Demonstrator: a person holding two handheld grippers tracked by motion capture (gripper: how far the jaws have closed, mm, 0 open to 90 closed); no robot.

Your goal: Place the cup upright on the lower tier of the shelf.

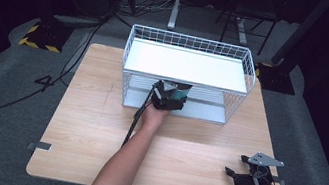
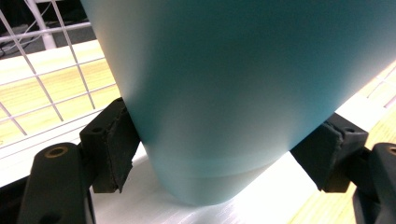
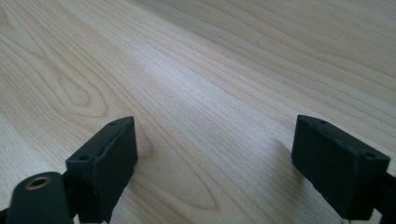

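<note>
A teal cup [image 2: 233, 93] is clamped between the two black jaws of the left gripper [image 1: 167, 98], whose pads are pressed against opposite sides of its lower wall. In the left gripper view the cup's rounded base is seen at the white lower shelf [image 2: 261, 200] of a white wire rack [image 1: 186, 71]; whether it rests on the shelf or hangs just above it cannot be told. In the high view the cup [image 1: 181, 95] is seen at the open front of the rack, under the white upper shelf [image 1: 187, 65], with the left gripper reaching in from the desk's near side. The rack is set on the far half of the light wooden desk [image 1: 96, 126]. Wire mesh [image 2: 51, 84] of the rack is seen beside the cup in the left gripper view.

The right gripper [image 1: 242, 175] is held near the desk's near right corner, well apart from the rack. Its jaws are spread wide with nothing between them, and bare wood grain [image 3: 210, 93] is seen beyond them.
</note>
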